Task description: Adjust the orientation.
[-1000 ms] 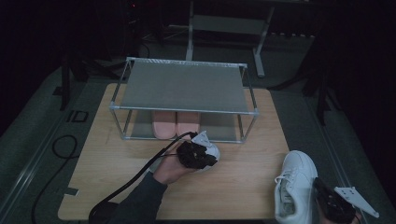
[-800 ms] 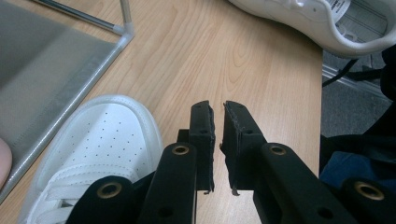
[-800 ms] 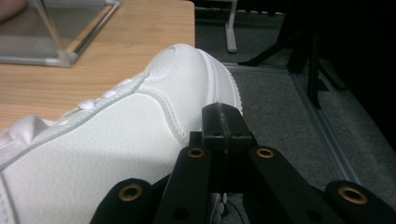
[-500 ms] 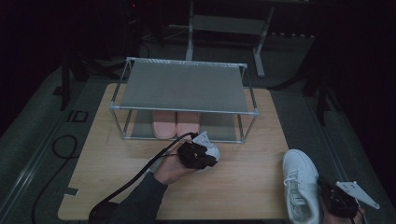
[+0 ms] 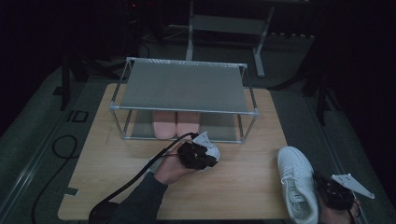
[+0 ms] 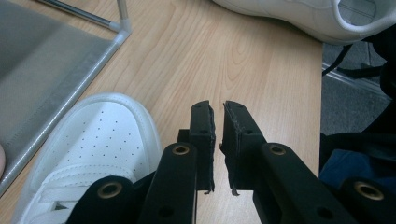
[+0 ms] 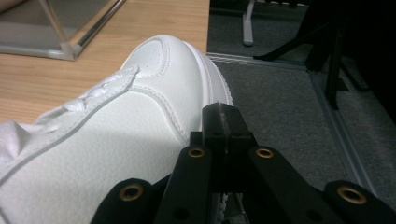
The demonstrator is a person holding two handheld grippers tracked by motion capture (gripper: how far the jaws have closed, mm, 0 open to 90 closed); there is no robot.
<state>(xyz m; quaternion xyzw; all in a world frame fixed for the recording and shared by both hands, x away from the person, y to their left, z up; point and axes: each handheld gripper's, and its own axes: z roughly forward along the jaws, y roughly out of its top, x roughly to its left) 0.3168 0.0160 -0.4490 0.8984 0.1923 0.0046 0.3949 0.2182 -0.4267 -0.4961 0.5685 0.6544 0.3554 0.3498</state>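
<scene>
One white sneaker [image 5: 213, 150] [image 6: 107, 135] lies on the wooden table [image 5: 116, 177] in front of the rack, its toe to the left of my left jaws. My left gripper [image 5: 211, 161] [image 6: 218, 112] rests over it, jaws a narrow gap apart, with bare wood showing between them. A second white sneaker [image 5: 294, 182] [image 7: 116, 121] [image 6: 289, 14] lies at the table's right edge, toe pointing away. My right gripper [image 5: 328, 181] [image 7: 224, 116] lies along that shoe's outer side, jaws shut together with nothing between them.
A metal-framed rack [image 5: 182, 86] [image 6: 93, 60] [image 7: 74, 42] stands at the back of the table, with a pair of pink shoes [image 5: 175, 122] on its lower shelf. The table's right edge drops to grey carpet [image 7: 280, 93]. A black cable [image 5: 135, 179] trails off the front.
The right sneaker has turned, its toe swinging left and its heel right, with the right gripper shifting beside it. The left gripper and its shoe have not moved.
</scene>
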